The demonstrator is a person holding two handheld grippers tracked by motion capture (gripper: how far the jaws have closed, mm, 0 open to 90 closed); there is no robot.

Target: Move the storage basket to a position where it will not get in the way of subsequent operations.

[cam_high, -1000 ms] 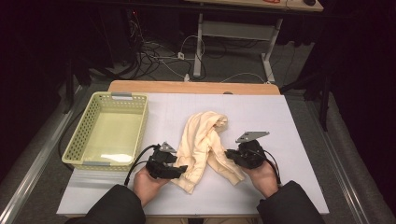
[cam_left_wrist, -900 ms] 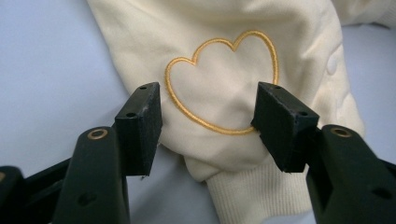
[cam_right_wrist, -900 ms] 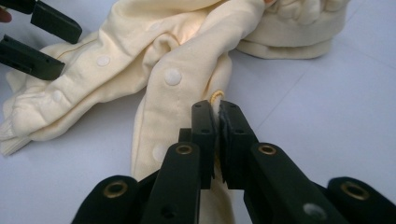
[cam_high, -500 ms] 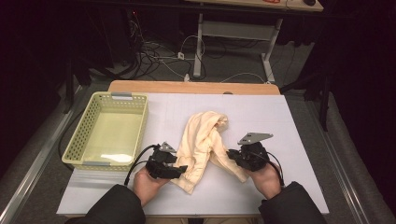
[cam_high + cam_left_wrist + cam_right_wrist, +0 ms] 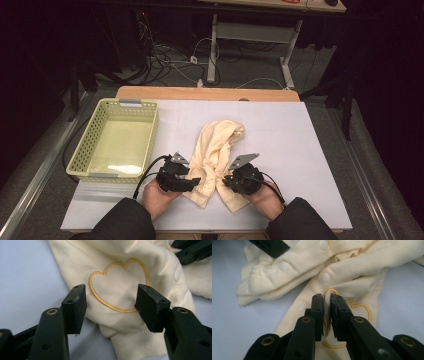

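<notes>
**Cream garment worked at both leg ends**

A cream baby garment (image 5: 215, 150) is laid lengthwise on the white surface (image 5: 300, 135), its two legs spread toward the person, with a pale green basket (image 5: 82, 155) standing well apart at the left, seemingly kept near as a place for finished laundry.

The left gripper (image 5: 192, 181) is held level at the cuff end of one leg. In the left gripper view its jaws are seen standing wide apart on either side of an embroidered gold heart (image 5: 117, 285), with the ribbed cuff (image 5: 130, 345) lying below them; no cloth is pinched, so the leg appears merely framed (perhaps lined up for a grasp).

The right gripper (image 5: 326, 315) is set on the other leg. Its jaws have just been opening a little, yet a thin fold of cloth bearing a second gold heart (image 5: 352, 315) is seen pressed between the nearly closed pads, so the leg is judged to be clamped for now. A row of snap buttons (image 5: 325, 277) is shown beyond, and the tip of the other gripper enters at the top of that view.

The symmetric hold at both legs suggests a straightening or folding step.
</notes>
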